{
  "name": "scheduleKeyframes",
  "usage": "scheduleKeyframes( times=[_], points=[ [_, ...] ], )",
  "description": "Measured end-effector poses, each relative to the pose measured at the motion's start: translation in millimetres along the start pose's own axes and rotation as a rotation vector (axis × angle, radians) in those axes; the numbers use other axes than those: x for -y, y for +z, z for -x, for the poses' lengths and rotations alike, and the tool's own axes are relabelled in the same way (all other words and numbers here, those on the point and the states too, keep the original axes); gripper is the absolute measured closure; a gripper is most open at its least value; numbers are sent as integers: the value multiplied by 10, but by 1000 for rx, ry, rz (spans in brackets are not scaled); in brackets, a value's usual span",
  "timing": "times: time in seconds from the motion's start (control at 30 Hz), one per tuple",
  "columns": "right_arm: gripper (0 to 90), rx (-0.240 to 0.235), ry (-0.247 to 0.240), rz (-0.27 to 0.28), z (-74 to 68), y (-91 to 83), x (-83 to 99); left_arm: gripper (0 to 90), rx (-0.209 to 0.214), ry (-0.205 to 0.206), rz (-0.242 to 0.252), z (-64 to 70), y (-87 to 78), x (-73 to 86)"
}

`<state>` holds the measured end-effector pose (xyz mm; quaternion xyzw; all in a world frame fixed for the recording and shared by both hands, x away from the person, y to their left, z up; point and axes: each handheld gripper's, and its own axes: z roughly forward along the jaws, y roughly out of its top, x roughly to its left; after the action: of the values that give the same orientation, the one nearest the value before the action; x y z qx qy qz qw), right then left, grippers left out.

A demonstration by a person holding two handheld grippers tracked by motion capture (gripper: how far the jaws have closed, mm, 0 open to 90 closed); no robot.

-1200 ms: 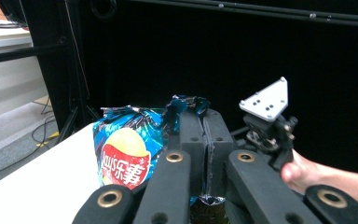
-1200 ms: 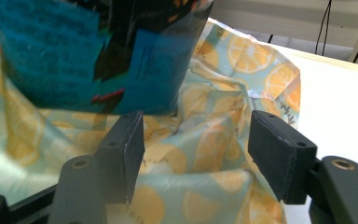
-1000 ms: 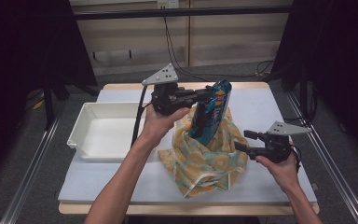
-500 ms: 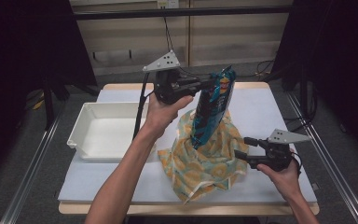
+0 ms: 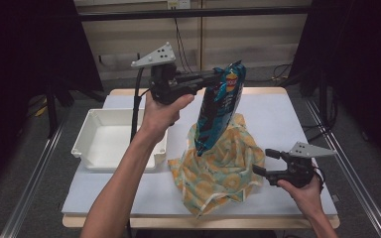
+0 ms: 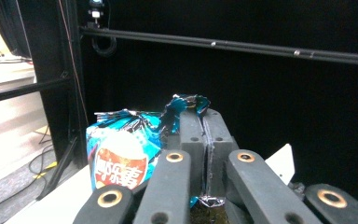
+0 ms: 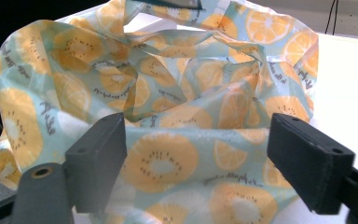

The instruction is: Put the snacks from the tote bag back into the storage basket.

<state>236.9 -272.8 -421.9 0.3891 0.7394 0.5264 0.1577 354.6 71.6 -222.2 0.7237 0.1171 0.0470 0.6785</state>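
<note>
Two grippers: the left gripper is clamped on the snack bag's top; the right gripper, jaws apart, faces the fruit-print bag. Lift straight, probably clearing its rim.

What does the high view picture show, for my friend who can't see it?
A person's left gripper holds a blue snack bag by its top, hanging above a crumpled orange-print cloth bag on a white table. The right gripper, jaws open, sits beside the cloth; a white tray lies left.
</note>
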Motion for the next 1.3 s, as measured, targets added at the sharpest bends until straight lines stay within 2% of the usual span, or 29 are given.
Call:
scheduleKeyframes(
  times=[0.1, 0.13, 0.37, 0.4, 0.5, 0.57, 0.63, 0.7, 0.87, 0.93, 1.03, 1.2, 1.3],
  points=[
    [164, 3, 2, 7, -1, -24, 40, 892, -11, 13, 0, 0, -111, -3],
    [157, 3, 12, 14, 3, -42, 63, 892, -18, 10, 9, -14, -183, -26],
    [157, 16, 11, 21, -7, -62, 80, 892, -49, 12, 18, -76, -408, -86],
    [158, 12, 7, 26, -13, -63, 82, 892, -71, 1, 20, -99, -481, -83],
    [157, 13, 4, 25, -22, -65, 87, 892, -86, -3, 13, -125, -553, -81],
    [151, 10, 3, 24, -23, -63, 96, 893, -105, 0, 28, -145, -639, -84],
    [147, 10, 4, 26, -19, -63, 104, 892, -104, -8, 39, -163, -692, -93],
    [147, 17, 8, 28, -8, -63, 113, 893, -119, 5, 22, -166, -736, -107],
    [147, 18, 5, 36, -21, -82, 118, 893, -151, -5, 28, -216, -833, -89],
    [144, 17, 4, 38, -23, -82, 119, 893, -164, 3, 16, -249, -876, -78],
    [131, 18, 7, 42, -24, -84, 120, 893, -193, -14, 25, -298, -967, -44],
    [118, 23, 6, 53, -21, -98, 126, 893, -230, -14, 17, -351, -1107, -15],
    [114, 22, 7, 55, -12, -103, 135, 893, -251, -39, 16, -387, -1179, 18]
  ],
)
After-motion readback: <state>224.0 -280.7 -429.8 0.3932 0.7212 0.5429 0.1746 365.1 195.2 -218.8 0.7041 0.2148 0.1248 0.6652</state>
